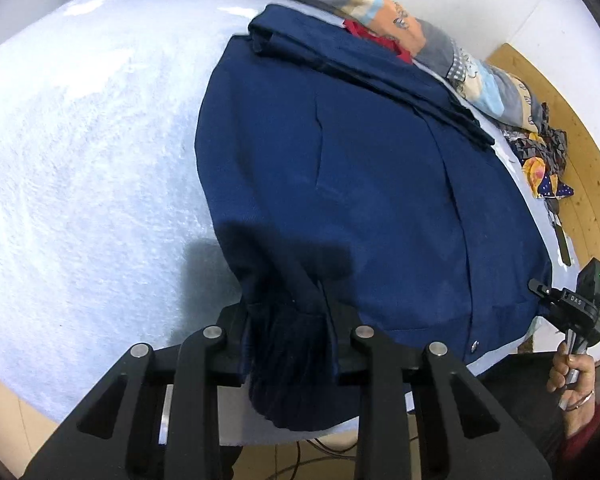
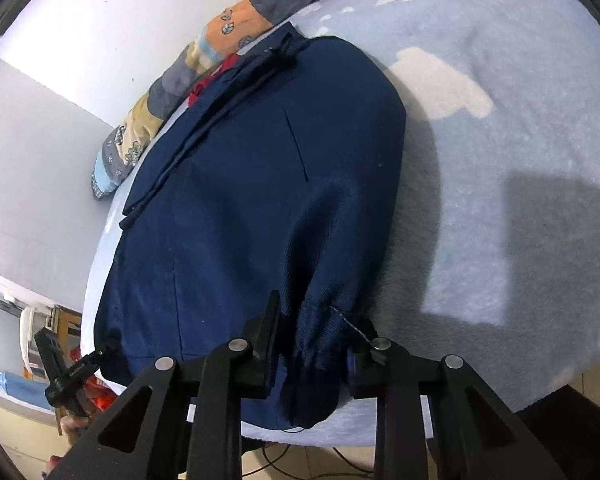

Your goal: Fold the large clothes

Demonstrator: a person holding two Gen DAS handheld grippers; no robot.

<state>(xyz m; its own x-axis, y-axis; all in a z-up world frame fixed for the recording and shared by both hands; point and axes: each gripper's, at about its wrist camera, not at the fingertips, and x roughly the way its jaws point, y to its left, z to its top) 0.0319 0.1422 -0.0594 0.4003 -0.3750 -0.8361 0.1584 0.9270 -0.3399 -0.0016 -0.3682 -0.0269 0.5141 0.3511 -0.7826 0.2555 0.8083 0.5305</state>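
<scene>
The left gripper (image 1: 288, 336) has its fingers (image 1: 342, 332) closed most of the way, and a bunched corner of the dark blue jacket (image 1: 360, 184) is pinched between them. The right gripper (image 2: 316, 356) is the same: its fingers (image 2: 270, 340) are nearly closed, with a gathered fold of the jacket's near hem squeezed in the gap. So both hands hold the near edge, one at each bottom corner, and neither hand is nearer than the other. From the fingers the jacket stretches straight away, long side pointing to the far end of the bed (image 1: 80, 152). It lies flat on the pale blue fuzzy blanket, front side up, with the collar and lapels at the far end. A small snap button (image 1: 475, 346) sits near the hem. A bit of red cloth (image 1: 364, 32) peeks out by the collar, just beside a patchwork quilt (image 1: 440, 44) along the wall. I think the next move is to lift the hem and carry it forward toward the collar, folding the jacket in half.
</scene>
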